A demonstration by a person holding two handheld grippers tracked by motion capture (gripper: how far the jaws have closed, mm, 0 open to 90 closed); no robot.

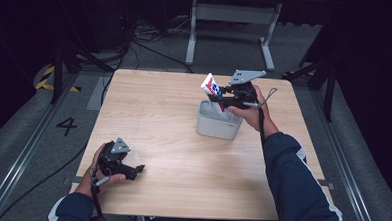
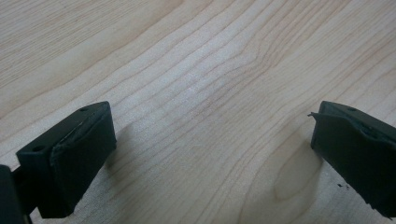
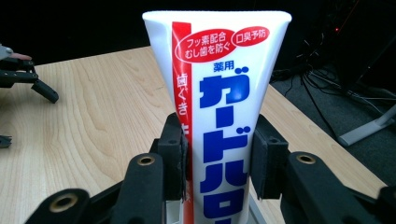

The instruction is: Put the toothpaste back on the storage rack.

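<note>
A white toothpaste tube (image 3: 219,107) with red and blue print stands upright between the pads of my right gripper (image 3: 217,158), which is shut on it. From above, the tube (image 1: 212,87) sticks up over a grey open box (image 1: 218,125) on the wooden table (image 1: 172,154), with my right gripper (image 1: 224,99) just above the box's far rim. Whether the tube's lower end is inside the box I cannot tell. My left gripper (image 1: 140,169) rests near the table's front left, held by a hand. Its jaws stand wide apart over bare wood (image 2: 210,121), open and holding nothing.
The table's edges lie close to my left hand at the front and left. Behind the table, a white metal frame (image 1: 232,27) and cables (image 1: 147,38) sit on the grey floor. A dark stand (image 1: 60,69) is at the far left.
</note>
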